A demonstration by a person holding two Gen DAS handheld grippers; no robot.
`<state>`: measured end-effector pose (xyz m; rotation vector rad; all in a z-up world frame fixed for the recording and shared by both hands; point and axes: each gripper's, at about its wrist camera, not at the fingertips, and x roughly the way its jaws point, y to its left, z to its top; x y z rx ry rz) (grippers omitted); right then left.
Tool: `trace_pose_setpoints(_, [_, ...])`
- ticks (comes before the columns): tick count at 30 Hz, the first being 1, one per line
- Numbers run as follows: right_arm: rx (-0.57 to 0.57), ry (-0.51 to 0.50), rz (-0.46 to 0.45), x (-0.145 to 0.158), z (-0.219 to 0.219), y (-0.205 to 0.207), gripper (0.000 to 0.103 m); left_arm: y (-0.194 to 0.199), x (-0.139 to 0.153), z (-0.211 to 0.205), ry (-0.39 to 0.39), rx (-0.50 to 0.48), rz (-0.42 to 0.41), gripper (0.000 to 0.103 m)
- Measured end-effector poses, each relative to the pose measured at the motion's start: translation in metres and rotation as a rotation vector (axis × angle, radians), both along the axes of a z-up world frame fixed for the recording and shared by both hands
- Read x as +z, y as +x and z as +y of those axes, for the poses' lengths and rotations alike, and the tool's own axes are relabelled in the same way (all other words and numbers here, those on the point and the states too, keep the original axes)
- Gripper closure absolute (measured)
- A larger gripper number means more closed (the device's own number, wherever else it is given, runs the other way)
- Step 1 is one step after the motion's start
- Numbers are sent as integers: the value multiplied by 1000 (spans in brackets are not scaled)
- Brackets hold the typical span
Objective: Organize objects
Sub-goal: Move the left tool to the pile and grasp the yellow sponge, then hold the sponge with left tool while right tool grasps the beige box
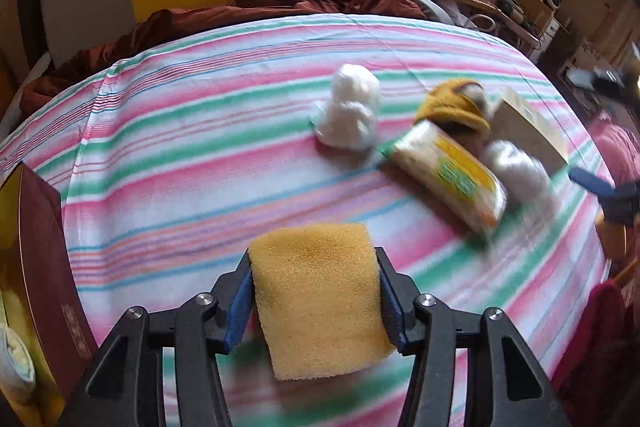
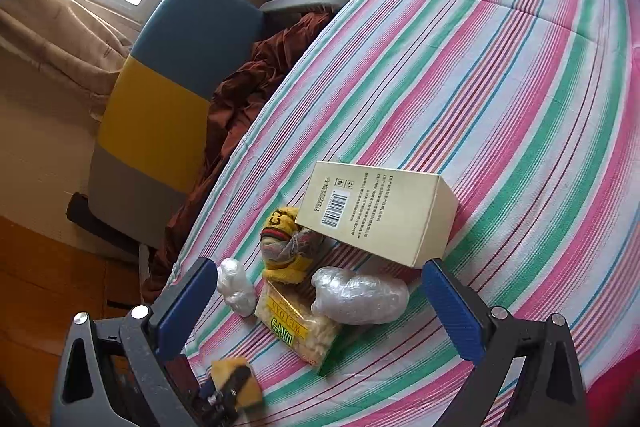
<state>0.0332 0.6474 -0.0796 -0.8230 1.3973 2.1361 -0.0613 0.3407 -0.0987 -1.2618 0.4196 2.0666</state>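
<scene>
Between the blue pads of the left gripper [image 1: 316,301] sits a yellow sponge [image 1: 318,291], pinched across its width and held above the striped bedsheet [image 1: 192,155]. It looks light, soft and springy, so it should carry easily; a hold across the middle, as now, likely keeps it from folding or slipping out. The right gripper [image 2: 316,311] hangs with its jaws spread wide and nothing between them, over the remaining pile: a cream carton [image 2: 380,215], a yellow sock bundle [image 2: 286,247], a snack packet [image 2: 298,331] and two plastic-wrapped white bundles [image 2: 360,295]. The packet and wraps look slick and crushable; the carton looks stiff, best taken across its narrow sides. A dark red box [image 1: 44,267] stands at the sheet's left edge, seemingly the place for things. Open sheet lies between it and the pile, so there is room to move.
</scene>
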Motion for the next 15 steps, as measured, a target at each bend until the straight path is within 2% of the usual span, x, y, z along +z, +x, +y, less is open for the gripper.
trace_pose_setpoints(4, [-40, -6, 7, 0, 4, 8, 0, 65, 1, -10, 3, -111, 136, 48])
trace_pose_setpoints(8, [-71, -1, -2, 0, 7, 13, 0, 93, -1, -17, 33, -151, 240, 48])
trace_pose_setpoints(9, [-74, 3, -9, 1, 7, 14, 0, 94, -4, -18, 46, -153, 250, 48])
trace_pose_setpoints(13, [-75, 38, -57, 0, 5, 10, 0, 80, -17, -23, 117, -139, 193, 48])
trace_pose_setpoints(15, [-67, 55, -84, 0, 4, 7, 0, 80, -19, -26, 134, -139, 194, 49])
